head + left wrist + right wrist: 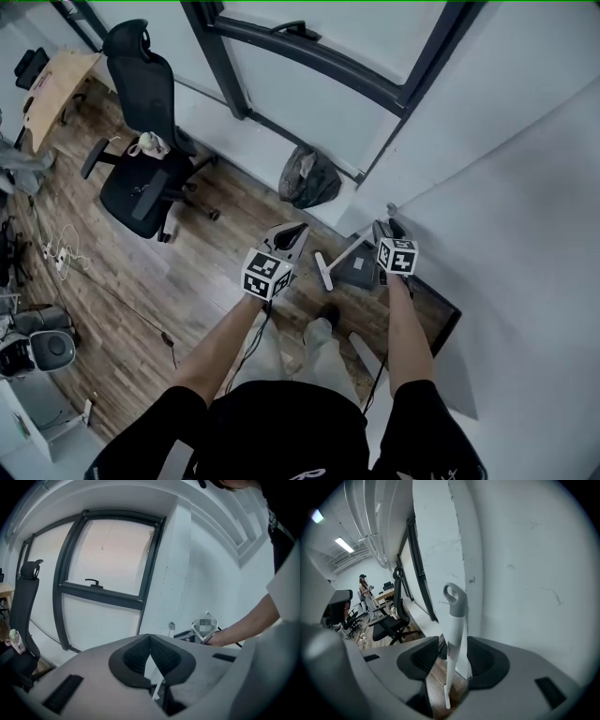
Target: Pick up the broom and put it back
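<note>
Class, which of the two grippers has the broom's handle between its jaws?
The right gripper: its jaws stand apart either side of the white broom handle, not pressing it. The left gripper has its jaw tips together, with nothing held.

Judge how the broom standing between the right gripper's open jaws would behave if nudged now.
The broom is long, slim and stands nearly upright by the wall, so it would probably tip easily. Its smooth, round handle looks stiff but may slip in the open right gripper.

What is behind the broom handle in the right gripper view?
A white wall corner, with wood floor at its foot. The right gripper hides the rest of the floor.
</note>
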